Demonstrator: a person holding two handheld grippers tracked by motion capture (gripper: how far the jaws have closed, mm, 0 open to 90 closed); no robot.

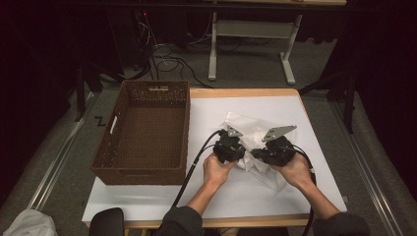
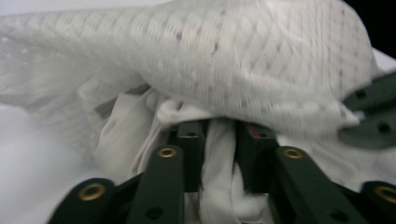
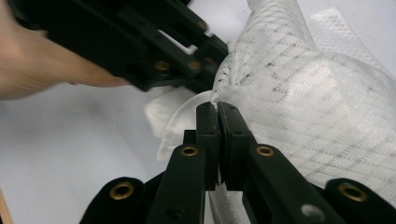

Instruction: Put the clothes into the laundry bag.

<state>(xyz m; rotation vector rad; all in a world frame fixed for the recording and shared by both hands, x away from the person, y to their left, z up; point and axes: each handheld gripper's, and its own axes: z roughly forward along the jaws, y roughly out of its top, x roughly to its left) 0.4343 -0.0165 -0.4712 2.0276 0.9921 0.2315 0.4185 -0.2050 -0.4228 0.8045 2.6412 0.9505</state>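
Note:
A white mesh bag (image 1: pixel 246 125) lies crumpled on the white table (image 1: pixel 295 110), with a plain white cloth (image 2: pixel 219 182) at its mouth. My left gripper (image 2: pixel 220 128) is at the bag's near left side; its jaws stand apart with a fold of the cloth loosely between them, under the mesh (image 2: pixel 233 60). From the right, my right gripper (image 3: pixel 217 107) is shut on the edge of the mesh bag (image 3: pixel 317 107), right beside the left gripper (image 3: pixel 140 42). In the high view the left gripper (image 1: pixel 240 153) and the right gripper (image 1: pixel 256 153) nearly touch over the bag.
A brown wicker basket (image 1: pixel 186 132) stands on the table's left side, close to my left forearm. Black cables trail from both grippers toward the table's near edge. Beyond the table, cables lie on the floor beside a white desk frame (image 1: pixel 212 49).

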